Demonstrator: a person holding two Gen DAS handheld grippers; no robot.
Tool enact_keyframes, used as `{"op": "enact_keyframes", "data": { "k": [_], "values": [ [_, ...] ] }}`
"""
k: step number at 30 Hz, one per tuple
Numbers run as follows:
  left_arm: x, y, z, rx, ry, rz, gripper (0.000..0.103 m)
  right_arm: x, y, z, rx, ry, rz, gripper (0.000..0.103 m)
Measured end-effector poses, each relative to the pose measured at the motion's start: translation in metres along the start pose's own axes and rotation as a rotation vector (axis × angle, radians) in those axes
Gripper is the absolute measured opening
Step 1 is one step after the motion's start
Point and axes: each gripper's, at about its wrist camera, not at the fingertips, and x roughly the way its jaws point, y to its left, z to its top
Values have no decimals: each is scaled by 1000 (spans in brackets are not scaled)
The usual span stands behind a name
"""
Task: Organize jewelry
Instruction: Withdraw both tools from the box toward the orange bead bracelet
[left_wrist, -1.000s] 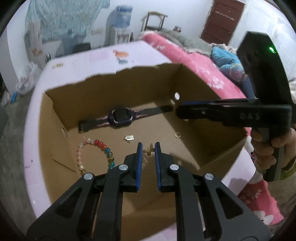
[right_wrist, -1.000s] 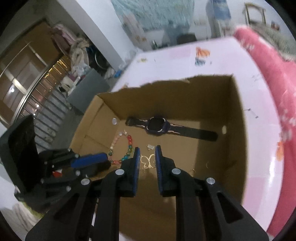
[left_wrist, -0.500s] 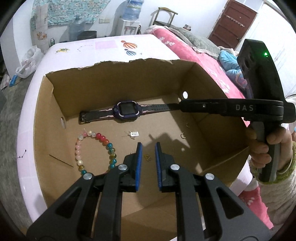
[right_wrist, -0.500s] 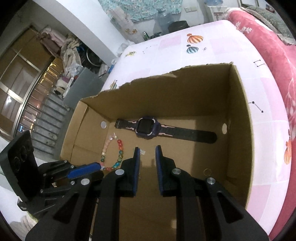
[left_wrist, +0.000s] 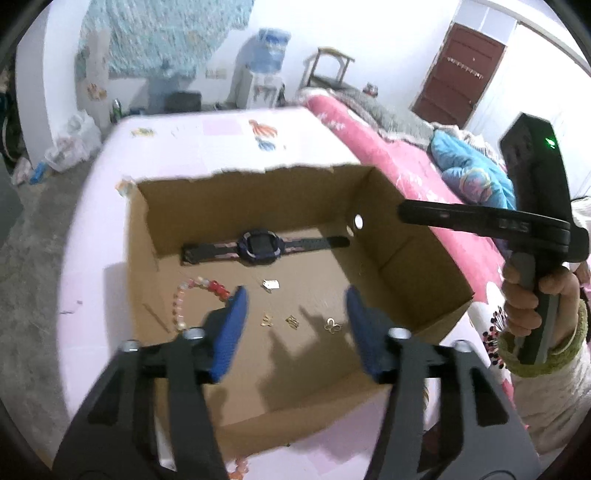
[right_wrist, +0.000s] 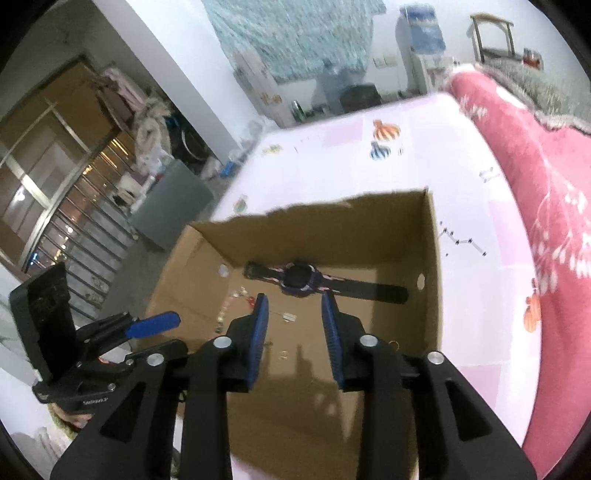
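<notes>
A: Where is the jewelry?

B: It lies on the floor of the cardboard box (left_wrist: 424, 258), which stands on the pink bench (left_wrist: 221, 147). The watch (left_wrist: 260, 246) is stretched along the far wall. The bead bracelet (left_wrist: 192, 295) is on the left, and small gold charms (left_wrist: 295, 321) are nearer to the front.

A: And the grippers?

B: The left gripper (left_wrist: 295, 325) is above the box; its jaws have just been opening and now stand wide, with nothing between them. The right gripper (right_wrist: 295, 328) has also just been opening, less wide, and it holds nothing.
</notes>
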Motion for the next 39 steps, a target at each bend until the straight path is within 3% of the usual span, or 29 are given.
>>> {"op": "enact_keyframes", "data": {
  "k": [3,6,12,16,21,25,28,32,39],
  "values": [
    [-29,-5,-8,18,-57,30,76,-34,10,-12,-44,-77,13,47],
    [-52,-5,-19,25,-97,49,84,-63,14,-28,-59,-127,31,59],
    [-87,5,-49,-7,-126,125,90,-105,17,-73,-61,-190,70,68],
    [-92,14,-76,-31,-85,205,91,-111,20,-111,-60,-203,60,73],
    [-79,17,-106,-40,-6,279,92,-84,15,-148,-4,-123,-37,74],
    [-55,18,-125,-92,73,316,92,-44,14,-169,-19,-10,-251,74],
    [-42,17,-135,-106,118,362,92,-16,16,-179,-45,64,-346,74],
    [-31,19,-144,-108,148,409,92,8,17,-186,-37,134,-340,74],
    [-18,22,-152,-120,197,422,92,33,18,-184,-55,174,-416,74]
  ]
}}
